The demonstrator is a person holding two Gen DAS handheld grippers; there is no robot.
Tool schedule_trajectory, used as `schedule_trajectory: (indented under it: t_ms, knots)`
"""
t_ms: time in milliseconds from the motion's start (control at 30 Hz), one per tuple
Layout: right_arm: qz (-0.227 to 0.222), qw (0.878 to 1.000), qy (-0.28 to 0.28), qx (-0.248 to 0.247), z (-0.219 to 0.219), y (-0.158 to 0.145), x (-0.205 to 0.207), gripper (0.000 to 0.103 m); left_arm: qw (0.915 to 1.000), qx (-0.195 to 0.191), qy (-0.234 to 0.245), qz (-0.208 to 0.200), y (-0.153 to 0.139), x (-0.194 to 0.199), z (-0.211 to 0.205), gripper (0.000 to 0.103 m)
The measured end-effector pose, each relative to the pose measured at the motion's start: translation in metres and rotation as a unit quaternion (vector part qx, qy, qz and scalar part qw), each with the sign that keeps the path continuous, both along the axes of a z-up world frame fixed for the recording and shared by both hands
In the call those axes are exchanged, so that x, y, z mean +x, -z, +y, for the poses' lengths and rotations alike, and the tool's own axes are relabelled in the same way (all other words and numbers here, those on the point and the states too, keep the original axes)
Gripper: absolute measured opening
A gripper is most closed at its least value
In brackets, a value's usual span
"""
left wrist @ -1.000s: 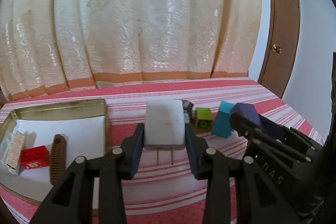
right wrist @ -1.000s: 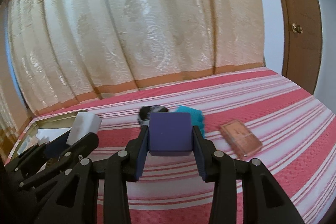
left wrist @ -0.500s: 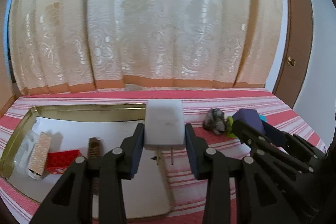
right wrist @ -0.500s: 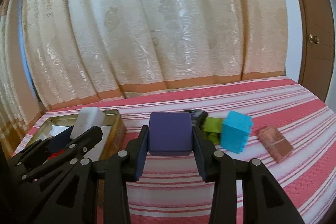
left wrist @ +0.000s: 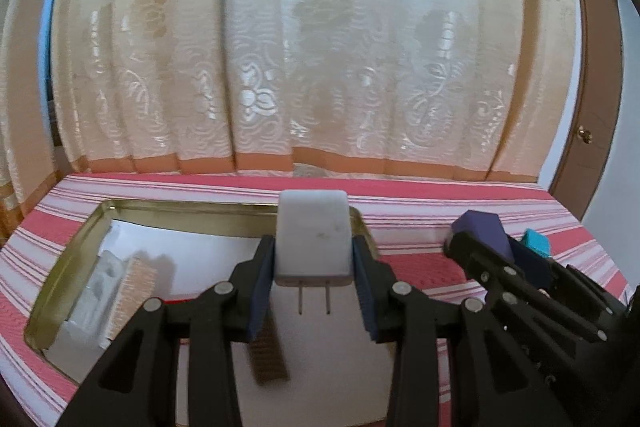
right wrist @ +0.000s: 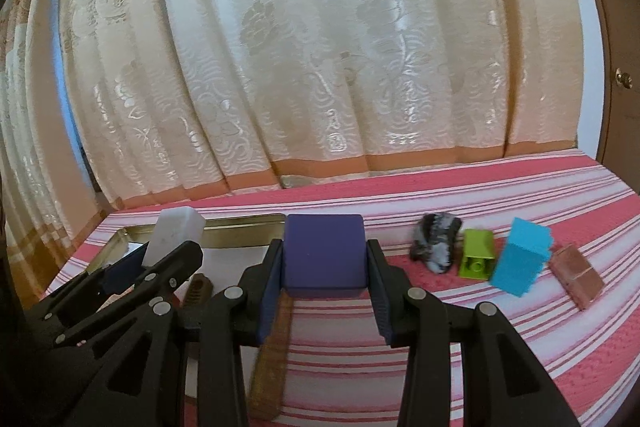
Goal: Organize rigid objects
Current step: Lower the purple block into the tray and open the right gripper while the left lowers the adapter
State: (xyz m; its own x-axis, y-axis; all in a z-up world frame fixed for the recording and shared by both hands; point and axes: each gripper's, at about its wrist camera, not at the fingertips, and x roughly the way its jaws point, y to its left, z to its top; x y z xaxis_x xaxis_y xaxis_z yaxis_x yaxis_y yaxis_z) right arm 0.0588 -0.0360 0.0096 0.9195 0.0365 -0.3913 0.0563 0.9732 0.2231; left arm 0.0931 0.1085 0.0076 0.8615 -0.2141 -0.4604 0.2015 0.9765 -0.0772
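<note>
Cream curtains [left wrist: 320,67] are hanging behind the red-striped bed [right wrist: 480,347], and both grippers are sweeping left compared with a second ago. Left gripper [left wrist: 313,277] is now hovering over the gold tin tray [left wrist: 192,217], which earlier sat off to its left, fingers clamped on the white plug adapter [left wrist: 313,235], prongs pointing back at the camera. Right gripper [right wrist: 325,263] is gripping the purple cube [right wrist: 325,253] tight, its fingers pressed on both sides, right at the tray's right edge. Left behind on the bed, now well to the right, are lying the dark stone [right wrist: 436,241], green brick [right wrist: 476,255], cyan block [right wrist: 520,257] and brown slab [right wrist: 576,275]. Inside the tray, a brown comb-like piece [left wrist: 266,359] is showing blurred beneath the left fingers.
</note>
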Motion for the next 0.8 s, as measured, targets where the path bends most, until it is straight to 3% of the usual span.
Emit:
schedule_trajectory:
  t_ms: [367, 800]
  knots:
    - [0.008, 1.000, -0.015, 0.024, 0.026, 0.003, 0.018, 0.043, 0.9993, 0.003, -0.037, 0.011, 0.003, 0.010, 0.031, 0.037]
    - [0.028, 0.999, -0.029, 0.006, 0.049, 0.014, 0.032, 0.043, 0.9958, 0.025, -0.081, 0.034, 0.013, 0.017, 0.054, 0.037]
